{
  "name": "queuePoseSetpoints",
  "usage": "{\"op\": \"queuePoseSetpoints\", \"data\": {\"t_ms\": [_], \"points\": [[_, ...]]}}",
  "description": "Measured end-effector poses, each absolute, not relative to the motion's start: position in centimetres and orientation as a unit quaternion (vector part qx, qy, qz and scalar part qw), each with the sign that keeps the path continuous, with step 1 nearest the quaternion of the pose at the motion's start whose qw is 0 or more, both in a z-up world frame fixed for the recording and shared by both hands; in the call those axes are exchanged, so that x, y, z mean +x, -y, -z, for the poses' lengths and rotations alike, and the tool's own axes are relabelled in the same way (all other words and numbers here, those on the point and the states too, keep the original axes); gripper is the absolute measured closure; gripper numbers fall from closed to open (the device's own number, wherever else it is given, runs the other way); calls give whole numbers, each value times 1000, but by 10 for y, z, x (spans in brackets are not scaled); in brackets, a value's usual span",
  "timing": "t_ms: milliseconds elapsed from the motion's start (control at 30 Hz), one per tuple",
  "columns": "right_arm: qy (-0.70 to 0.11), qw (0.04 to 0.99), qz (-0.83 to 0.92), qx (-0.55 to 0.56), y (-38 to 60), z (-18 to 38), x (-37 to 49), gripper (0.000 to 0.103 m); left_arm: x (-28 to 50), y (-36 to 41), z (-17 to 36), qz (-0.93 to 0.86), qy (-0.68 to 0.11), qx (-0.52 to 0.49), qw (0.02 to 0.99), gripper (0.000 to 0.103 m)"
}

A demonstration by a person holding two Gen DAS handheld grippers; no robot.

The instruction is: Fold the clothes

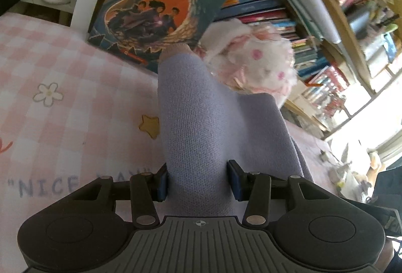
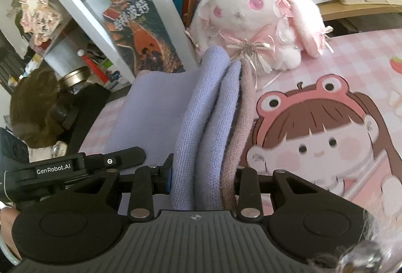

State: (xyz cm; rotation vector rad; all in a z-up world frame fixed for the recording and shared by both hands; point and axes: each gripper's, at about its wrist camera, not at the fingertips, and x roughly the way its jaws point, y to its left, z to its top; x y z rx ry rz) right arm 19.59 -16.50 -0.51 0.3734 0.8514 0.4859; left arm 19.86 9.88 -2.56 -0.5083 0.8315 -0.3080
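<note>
The soft lavender knitted garment [image 1: 201, 122] lies bunched on the pink checked cartoon-print bed sheet [image 1: 62, 102], its far end reaching the white-and-pink plush rabbit [image 1: 253, 62] and the orange-and-teal paperback book [image 1: 160, 4] propped against the bookshelf.

The left tongs [image 1: 199, 181] are clamped on a single thick roll of the knit near its near end. The right tongs [image 2: 202, 181] are clamped on several stacked folds, lavender with a dusty-pink layer on the right.

By its look the knit is light, limp and stretchy: it should sag between the two grips and drape rather than hold a crease. It seems fuzzy enough not to slip from the pads. A hold on the edges or corners, through all layers, would probably keep a fold straight. The rabbit sits just beside the far end and could be knocked.
</note>
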Motion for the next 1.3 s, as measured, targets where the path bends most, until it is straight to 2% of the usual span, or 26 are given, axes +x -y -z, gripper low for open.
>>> {"op": "queuePoseSetpoints", "data": {"t_ms": [333, 433, 600, 667, 733, 867, 1033, 1300], "points": [[-405, 864, -244, 176, 161, 19, 232, 73, 222, -104, 36, 130, -396, -248, 875, 58], [-411, 862, -243, 173, 157, 27, 238, 72, 228, -108, 49, 122, -406, -254, 869, 52], [-414, 852, -234, 218, 166, 45, 243, 64, 231, -115, 58, 120, -407, -277, 862, 47], [-413, 854, -226, 221, 168, 46, 242, 55, 229, -113, 56, 115, -404, -265, 868, 45], [-410, 860, -219, 212, 166, 44, 241, 51, 225, -110, 48, 101, -395, -246, 879, 43], [-396, 881, -197, 167, 162, 30, 235, 33, 210, -109, 33, 81, -368, -233, 897, 36], [-380, 896, -175, 145, 171, 15, 219, 30, 183, -107, 20, 71, -346, -239, 904, 32], [-362, 915, -167, 65, 164, 2, 168, 27, 136, -79, 19, 47, -365, -167, 915, 32]]}}
